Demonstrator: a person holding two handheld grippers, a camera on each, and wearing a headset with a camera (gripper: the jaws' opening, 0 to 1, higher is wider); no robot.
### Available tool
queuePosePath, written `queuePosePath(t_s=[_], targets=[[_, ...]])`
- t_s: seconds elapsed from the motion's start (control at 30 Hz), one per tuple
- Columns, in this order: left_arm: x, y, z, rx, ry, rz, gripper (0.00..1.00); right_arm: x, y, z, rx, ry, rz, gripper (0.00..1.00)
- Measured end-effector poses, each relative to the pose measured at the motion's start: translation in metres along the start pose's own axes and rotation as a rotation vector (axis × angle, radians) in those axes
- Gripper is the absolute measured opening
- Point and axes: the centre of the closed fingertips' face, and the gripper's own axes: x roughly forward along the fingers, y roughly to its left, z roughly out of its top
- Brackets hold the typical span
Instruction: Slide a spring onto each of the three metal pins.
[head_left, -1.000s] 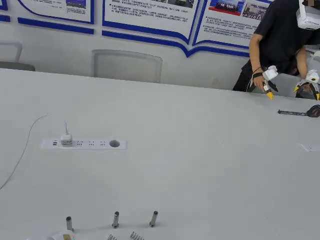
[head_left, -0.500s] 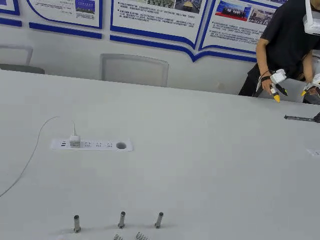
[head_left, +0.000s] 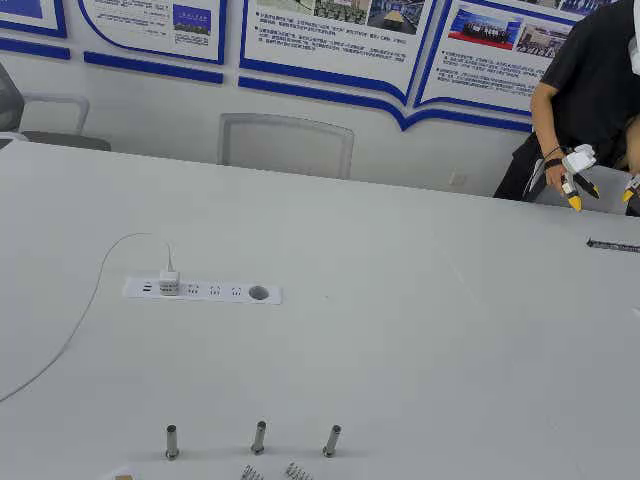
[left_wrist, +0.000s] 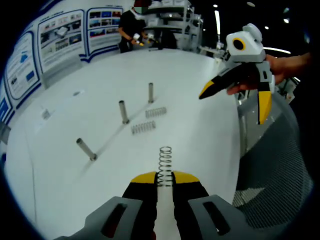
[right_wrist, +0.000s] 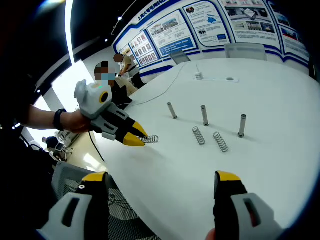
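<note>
Three metal pins stand upright in a row near the table's front edge: left pin (head_left: 172, 441), middle pin (head_left: 259, 437), right pin (head_left: 331, 440). All three are bare. Two loose springs (head_left: 252, 473) (head_left: 297, 470) lie flat just in front of them. My left gripper (left_wrist: 164, 179) is shut on a third spring (left_wrist: 165, 159), which sticks out forward from its yellow tips, short of the pins (left_wrist: 123, 111). Beside the table edge my right gripper (right_wrist: 161, 180) is held open and holds nothing. It faces the pins (right_wrist: 204, 115) and the two lying springs (right_wrist: 198, 135).
A white power strip (head_left: 200, 291) with a plugged charger and a thin cable lies mid-table. Another person (head_left: 585, 90) with grippers works at the far right corner. Chairs stand behind the table. A mesh chair (left_wrist: 280, 165) is beside the front edge.
The head camera has swung, so the whole picture shifted right and down. The pins and loose springs have not moved on the table.
</note>
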Motion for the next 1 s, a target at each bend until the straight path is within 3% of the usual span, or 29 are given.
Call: queuePosePath(t_s=[0.27,0.6,0.8,1.0], targets=[[-0.007,-0.008,0.003,0.013,-0.008,-0.007,0.10,0.006,0.004,0.002,-0.001,0.002,0.023,0.86],[-0.009,-0.029,0.012,0.051,-0.021,-0.036,0.10,0.012,0.009,0.009,0.020,-0.021,0.056,0.79],[-0.007,-0.037,0.015,0.077,-0.019,-0.056,0.10,0.014,0.015,0.010,0.034,-0.023,0.097,0.68],[-0.009,-0.045,0.025,0.104,-0.029,-0.071,0.10,0.017,0.023,0.010,0.044,-0.026,0.135,0.60]])
